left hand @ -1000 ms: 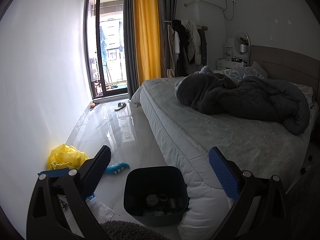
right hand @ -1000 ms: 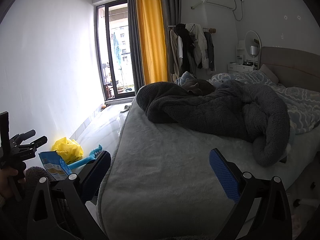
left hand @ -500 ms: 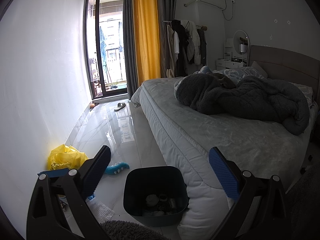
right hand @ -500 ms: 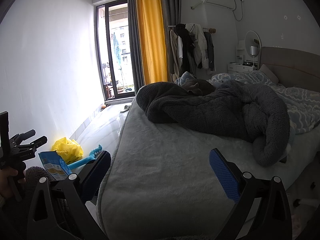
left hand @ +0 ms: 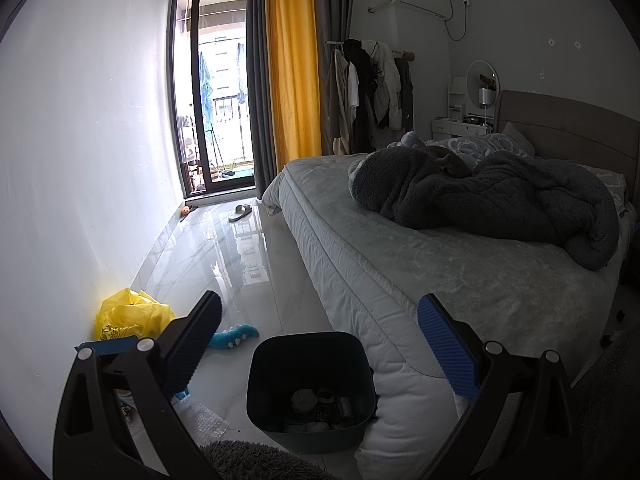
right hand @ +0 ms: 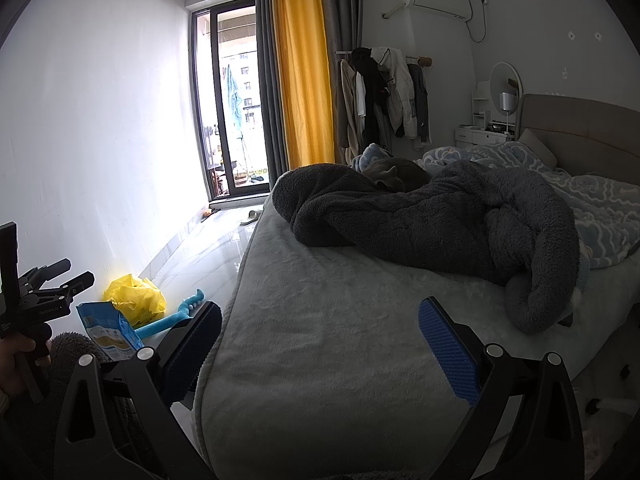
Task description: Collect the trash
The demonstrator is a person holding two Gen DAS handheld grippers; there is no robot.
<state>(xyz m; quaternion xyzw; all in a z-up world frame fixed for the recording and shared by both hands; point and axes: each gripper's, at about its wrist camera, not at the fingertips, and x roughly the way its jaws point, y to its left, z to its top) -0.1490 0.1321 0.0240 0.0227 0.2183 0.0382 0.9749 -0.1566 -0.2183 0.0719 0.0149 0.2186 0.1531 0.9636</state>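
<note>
Left wrist view showed the left gripper [left hand: 320, 344], jaws apart, above a dark plastic bin [left hand: 310, 386] beside the grey bed's [left hand: 460, 280] corner; the right gripper [right hand: 320, 346] was likewise spread.

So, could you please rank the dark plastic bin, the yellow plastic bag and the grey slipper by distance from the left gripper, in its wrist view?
From the left gripper:
1. Dark plastic bin, just ahead, beside the bed.
2. Yellow plastic bag, left, by the wall.
3. Grey slipper, far off near the balcony door.
</note>
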